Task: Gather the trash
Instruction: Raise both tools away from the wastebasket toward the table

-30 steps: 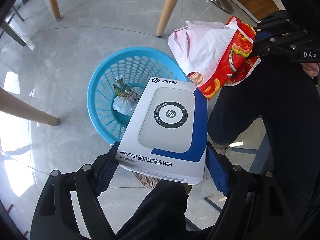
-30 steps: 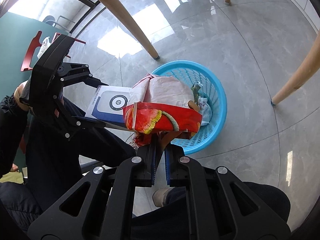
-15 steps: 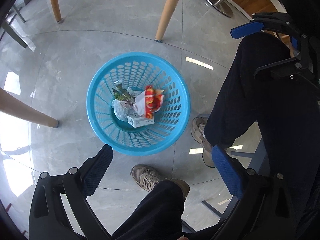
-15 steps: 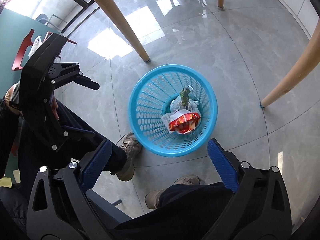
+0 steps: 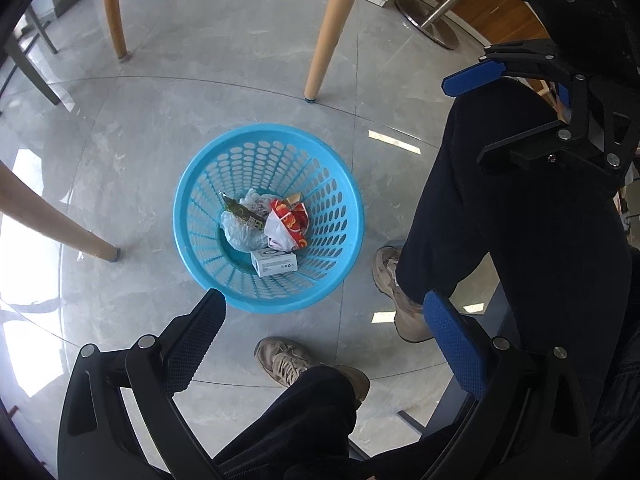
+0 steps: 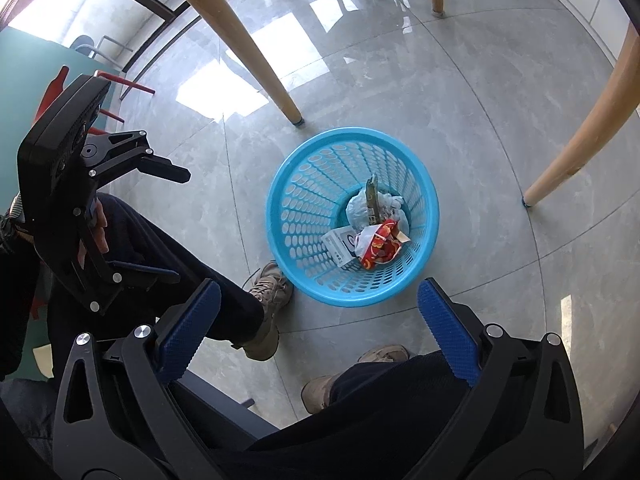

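Note:
A blue plastic basket (image 5: pixel 200 196) stands on the grey floor; it also shows in the right wrist view (image 6: pixel 304 184). Inside lie a white HP box (image 5: pixel 274 262), a red and white snack bag (image 5: pixel 289 225), a crumpled clear plastic bag (image 5: pixel 240 232) and a green wrapper (image 5: pixel 240 210). The box (image 6: pixel 338 245) and the snack bag (image 6: pixel 378 245) also show in the right wrist view. My left gripper (image 5: pixel 324 332) is open and empty above the basket's near rim. My right gripper (image 6: pixel 320 320) is open and empty, also above it.
Wooden table legs (image 5: pixel 332 28) (image 6: pixel 240 40) stand around the basket. The person's dark-trousered legs and tan shoes (image 5: pixel 280 360) are close to the basket. A metal chair base (image 5: pixel 428 20) is far right.
One second ago my left gripper held the HP box and my right held the snack bag. Both let go; the items now lie in the basket. Both grippers have opened and risen.

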A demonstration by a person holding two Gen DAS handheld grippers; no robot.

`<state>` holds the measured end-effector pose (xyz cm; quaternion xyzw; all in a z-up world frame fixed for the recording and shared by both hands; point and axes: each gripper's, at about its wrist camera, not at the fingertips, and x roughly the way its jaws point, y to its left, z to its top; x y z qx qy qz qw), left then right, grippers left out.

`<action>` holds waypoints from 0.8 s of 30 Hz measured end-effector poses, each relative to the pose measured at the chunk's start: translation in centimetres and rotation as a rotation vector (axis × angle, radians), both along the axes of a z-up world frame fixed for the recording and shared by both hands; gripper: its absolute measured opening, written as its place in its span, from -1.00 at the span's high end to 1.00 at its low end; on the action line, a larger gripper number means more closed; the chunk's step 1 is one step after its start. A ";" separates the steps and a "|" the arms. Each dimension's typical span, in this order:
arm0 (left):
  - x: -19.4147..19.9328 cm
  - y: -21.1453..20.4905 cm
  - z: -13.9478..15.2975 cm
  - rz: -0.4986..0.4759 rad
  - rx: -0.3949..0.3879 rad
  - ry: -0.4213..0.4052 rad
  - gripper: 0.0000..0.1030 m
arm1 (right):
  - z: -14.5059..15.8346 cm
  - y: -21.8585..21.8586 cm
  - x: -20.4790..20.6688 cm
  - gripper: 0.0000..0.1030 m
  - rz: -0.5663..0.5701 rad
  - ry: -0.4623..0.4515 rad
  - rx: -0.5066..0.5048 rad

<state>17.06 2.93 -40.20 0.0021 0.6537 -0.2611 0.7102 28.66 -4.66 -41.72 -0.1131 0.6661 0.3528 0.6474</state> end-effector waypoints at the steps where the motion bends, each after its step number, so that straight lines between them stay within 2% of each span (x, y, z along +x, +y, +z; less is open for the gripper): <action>1: -0.2 -0.1 0.4 -0.003 0.003 -0.007 -0.89 | 0.2 -0.1 -0.1 -0.83 -0.005 0.004 0.007; 10: -3.5 -1.0 5.9 -0.002 -0.002 -0.128 -0.89 | 3.8 -1.2 -2.6 -0.83 -0.022 -0.032 0.049; 20: -7.7 -2.0 14.2 -0.006 0.000 -0.310 -0.89 | 11.5 -2.2 -7.1 -0.83 0.010 -0.135 0.139; 24: -9.0 -2.3 17.0 0.007 0.023 -0.373 -0.89 | 14.8 -3.1 -8.8 -0.83 0.025 -0.192 0.172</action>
